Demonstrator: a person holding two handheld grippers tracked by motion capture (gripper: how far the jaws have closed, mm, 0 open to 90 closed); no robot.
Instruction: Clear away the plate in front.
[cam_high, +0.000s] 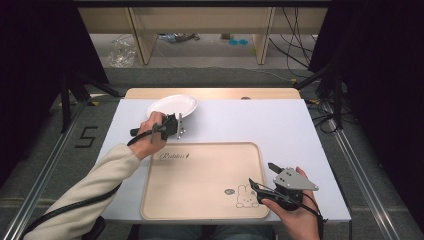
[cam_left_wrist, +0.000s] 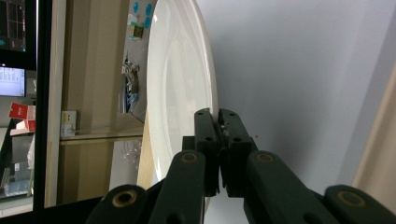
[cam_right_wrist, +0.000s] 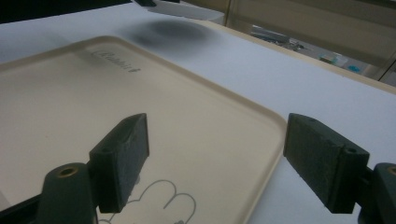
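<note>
A white plate (cam_high: 172, 106) is at the far left of the white table top. My left gripper (cam_high: 178, 126) is shut on the plate's near rim. In the left gripper view the two jaws pinch the edge of the plate (cam_left_wrist: 180, 88) between their pads (cam_left_wrist: 218, 122). The right gripper view has the plate (cam_right_wrist: 191, 9) at the top, with a dark shadow on the table under it. A beige tray (cam_high: 200, 175) with a rabbit drawing lies in front of the person. My right gripper (cam_high: 262, 174) stands open over the tray's near right corner (cam_right_wrist: 93, 93), its jaws (cam_right_wrist: 219, 158) wide apart with nothing between them.
The white table top (cam_high: 280, 125) spreads around the tray, with a wooden strip along its far edge. Beyond it are wooden furniture legs, cables and clutter on the floor. Dark stands flank the table on both sides.
</note>
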